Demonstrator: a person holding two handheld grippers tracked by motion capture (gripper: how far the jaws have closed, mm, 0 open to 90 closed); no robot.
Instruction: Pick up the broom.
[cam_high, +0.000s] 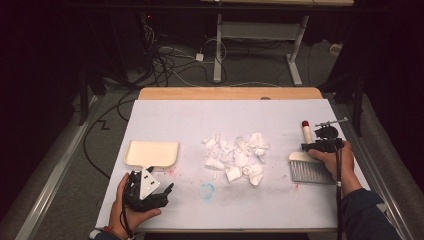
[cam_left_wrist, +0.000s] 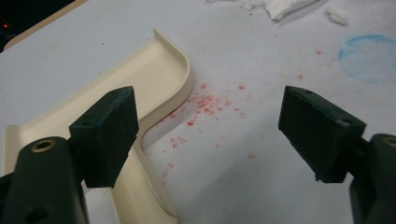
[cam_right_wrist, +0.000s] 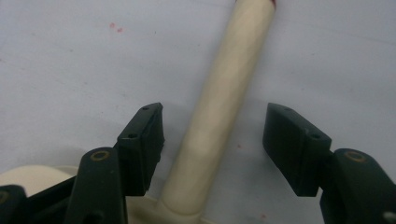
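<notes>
At the right of the bench (cam_high: 165, 210), the right claw (cam_right_wrist: 212, 149) is spread wide around the light, stiff brush (cam_high: 311, 167) handle, the best grabbing spot, while the left claw (cam_left_wrist: 205, 135) gapes beside the dustpan (cam_high: 151, 153).

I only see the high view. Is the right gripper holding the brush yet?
Observer: No. The right gripper has its jaws open on either side of the brush handle, not touching it.
Operator: What about the left one?
Observer: The left gripper is open too, with the dustpan by one jaw.
Operator: Any mess near it?
Observer: Red specks dot the table beside the dustpan.
</notes>
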